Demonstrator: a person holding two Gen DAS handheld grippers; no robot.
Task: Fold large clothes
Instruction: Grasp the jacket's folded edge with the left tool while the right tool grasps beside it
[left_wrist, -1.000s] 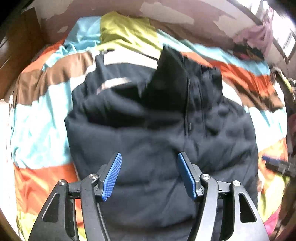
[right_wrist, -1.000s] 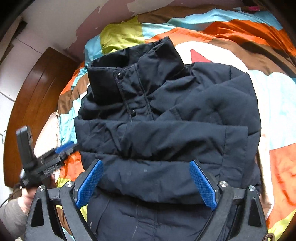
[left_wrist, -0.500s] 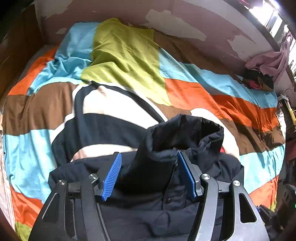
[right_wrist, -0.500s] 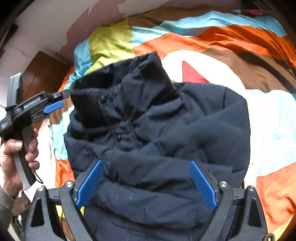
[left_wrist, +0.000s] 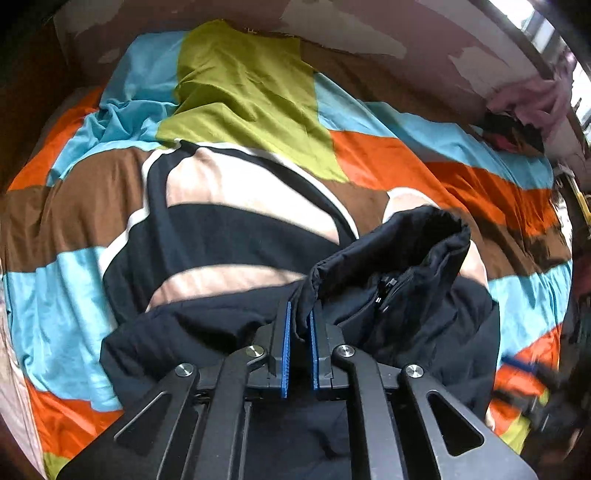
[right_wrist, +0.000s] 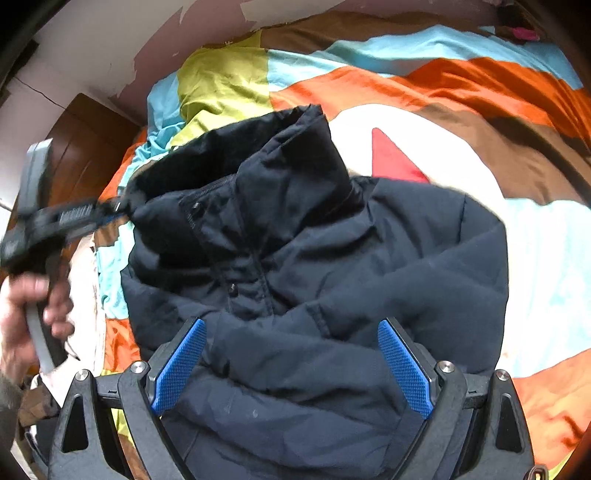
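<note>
A dark navy puffer jacket (right_wrist: 369, 266) lies folded on the bed, its stand-up collar (left_wrist: 406, 243) raised. My left gripper (left_wrist: 299, 321) is shut on the collar's near edge, with a pinch of dark fabric between its blue pads (left_wrist: 285, 350). In the right wrist view the left gripper (right_wrist: 74, 218) shows blurred at the collar's left end, held by a hand (right_wrist: 26, 317). My right gripper (right_wrist: 291, 365) hovers open over the jacket's body, its blue pads (right_wrist: 404, 365) wide apart with nothing pinched.
The bed carries a patchwork cover (left_wrist: 243, 88) in green, blue, orange, brown and white. A wooden headboard (right_wrist: 88, 147) and a peeling wall (right_wrist: 110, 44) stand behind. Pink and dark clothes (left_wrist: 528, 107) are piled at the far right.
My left gripper moved up from the jacket's body to the collar and shut on its edge. The right gripper slid along the jacket and stayed open.
</note>
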